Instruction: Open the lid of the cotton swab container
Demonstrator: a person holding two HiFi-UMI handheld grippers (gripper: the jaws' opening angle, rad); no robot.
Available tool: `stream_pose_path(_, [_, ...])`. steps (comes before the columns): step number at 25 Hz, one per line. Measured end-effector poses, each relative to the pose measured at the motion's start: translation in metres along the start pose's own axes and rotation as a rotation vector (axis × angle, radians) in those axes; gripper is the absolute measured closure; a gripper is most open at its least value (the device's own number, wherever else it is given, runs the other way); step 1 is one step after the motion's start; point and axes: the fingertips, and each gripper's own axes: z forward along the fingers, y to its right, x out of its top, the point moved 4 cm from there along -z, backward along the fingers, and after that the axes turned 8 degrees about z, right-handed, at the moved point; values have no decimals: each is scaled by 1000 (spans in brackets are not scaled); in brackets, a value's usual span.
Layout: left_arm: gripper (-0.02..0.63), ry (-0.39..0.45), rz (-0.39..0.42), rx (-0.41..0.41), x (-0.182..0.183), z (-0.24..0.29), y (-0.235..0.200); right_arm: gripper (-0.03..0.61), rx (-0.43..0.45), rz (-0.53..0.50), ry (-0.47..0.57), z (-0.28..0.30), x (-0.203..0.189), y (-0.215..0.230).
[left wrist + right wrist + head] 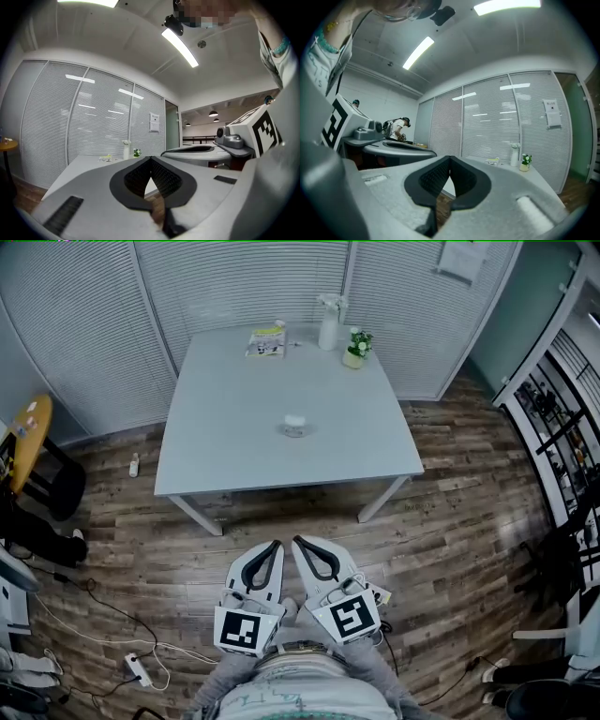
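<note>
The left tongs (274, 547) and right tongs (298, 543) are held shut and empty, well apart from the tabletop (225, 427). The cotton swab container (294, 425) is set at its middle; its label is too small to be read.

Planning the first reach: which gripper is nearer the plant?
Right. The right gripper and left gripper hang side by side short of the table; the plant stands far back, toward the right.

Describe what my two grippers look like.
Both the left gripper and the right gripper are pale grey, tapering to a point, with black ribbed lining round a teardrop gap. Each carries a white cube with black square markers.
</note>
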Motion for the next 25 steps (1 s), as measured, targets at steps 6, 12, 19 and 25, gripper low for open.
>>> stream_pose_path(6, [615,-4,-8,-21,-3,10,-8,577,-10,11,1,12,-3,4])
stream_pose_path(12, [615,7,-12,-16,-3,29,-19,577,-8,17,1,28,-3,16])
stream_pose_path(19, [615,10,-15,-18,0,71,-42,577,3,15,1,63,6,48])
stream_pose_path(25, [615,3,-27,-19,-3,117,-71,577,9,20,-15,109,9,79])
